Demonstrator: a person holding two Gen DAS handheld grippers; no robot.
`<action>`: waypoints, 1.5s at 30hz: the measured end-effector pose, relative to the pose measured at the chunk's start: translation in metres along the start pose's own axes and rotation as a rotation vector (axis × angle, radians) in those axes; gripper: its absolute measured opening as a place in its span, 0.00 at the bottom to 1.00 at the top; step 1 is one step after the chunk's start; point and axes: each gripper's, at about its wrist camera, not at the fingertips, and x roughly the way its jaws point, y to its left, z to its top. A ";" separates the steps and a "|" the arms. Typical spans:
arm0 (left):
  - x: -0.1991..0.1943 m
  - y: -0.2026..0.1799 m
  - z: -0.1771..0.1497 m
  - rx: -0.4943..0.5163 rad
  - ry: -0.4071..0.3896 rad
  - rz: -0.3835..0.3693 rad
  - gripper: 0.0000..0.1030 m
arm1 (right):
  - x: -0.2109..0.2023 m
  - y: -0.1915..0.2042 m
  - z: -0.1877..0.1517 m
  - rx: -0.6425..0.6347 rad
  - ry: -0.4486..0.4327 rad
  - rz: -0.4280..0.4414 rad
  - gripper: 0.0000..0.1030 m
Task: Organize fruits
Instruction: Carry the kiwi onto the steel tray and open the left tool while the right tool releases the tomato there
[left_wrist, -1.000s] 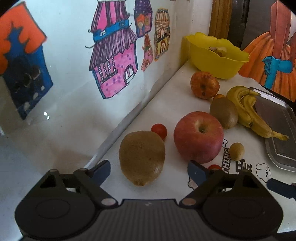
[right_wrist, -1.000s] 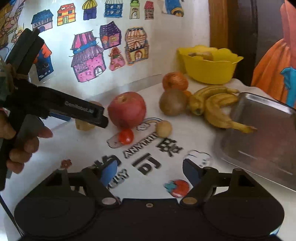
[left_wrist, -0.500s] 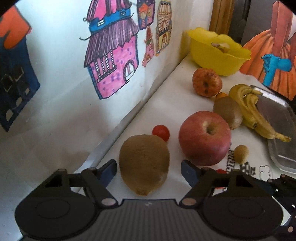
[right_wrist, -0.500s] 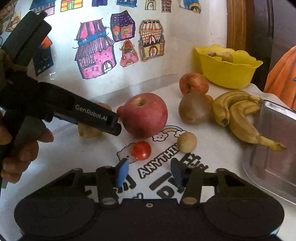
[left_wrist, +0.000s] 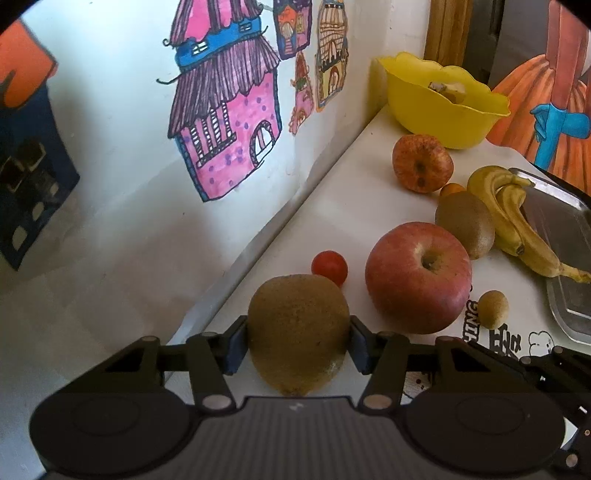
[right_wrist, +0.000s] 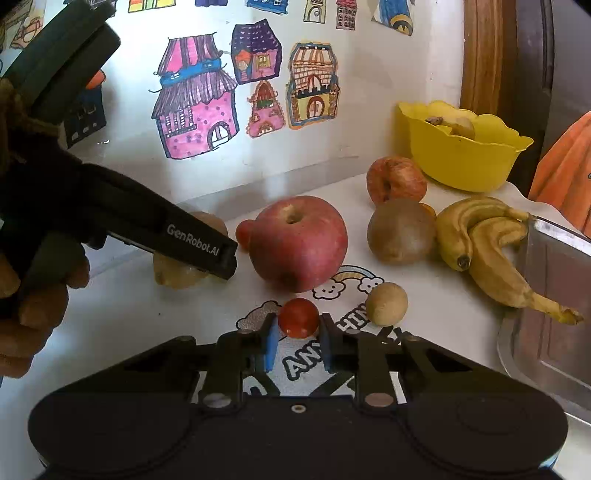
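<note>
White table (right_wrist: 110, 317): apples, kiwis, bananas (right_wrist: 487, 247), yellow bowl (right_wrist: 461, 155), tray (right_wrist: 546, 306).

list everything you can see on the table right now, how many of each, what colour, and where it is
kiwi: two, brown; one between the left gripper's pads, one beside the bananas
apple: two, red; large one mid-table, smaller one by the bowl
cherry tomato: two, red; one between the right gripper's pads, one behind the gripped kiwi
small round fruit: one, tan; right of the nearer tomato
bananas: one bunch, yellow; against the tray
bowl: one, yellow; far corner
tray: one, metal; right edge
left gripper: black, closing on kiwi
right gripper: black, shut on tomato
hand: holding left gripper
</note>
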 end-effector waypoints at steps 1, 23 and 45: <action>-0.001 0.000 -0.001 -0.008 -0.002 0.003 0.57 | -0.001 -0.001 -0.001 0.003 -0.002 -0.003 0.24; -0.040 -0.081 -0.042 0.059 -0.019 -0.150 0.57 | -0.079 -0.066 -0.041 0.044 -0.073 -0.163 0.24; -0.022 -0.239 -0.020 0.199 -0.050 -0.288 0.57 | -0.135 -0.197 -0.080 0.200 -0.121 -0.370 0.24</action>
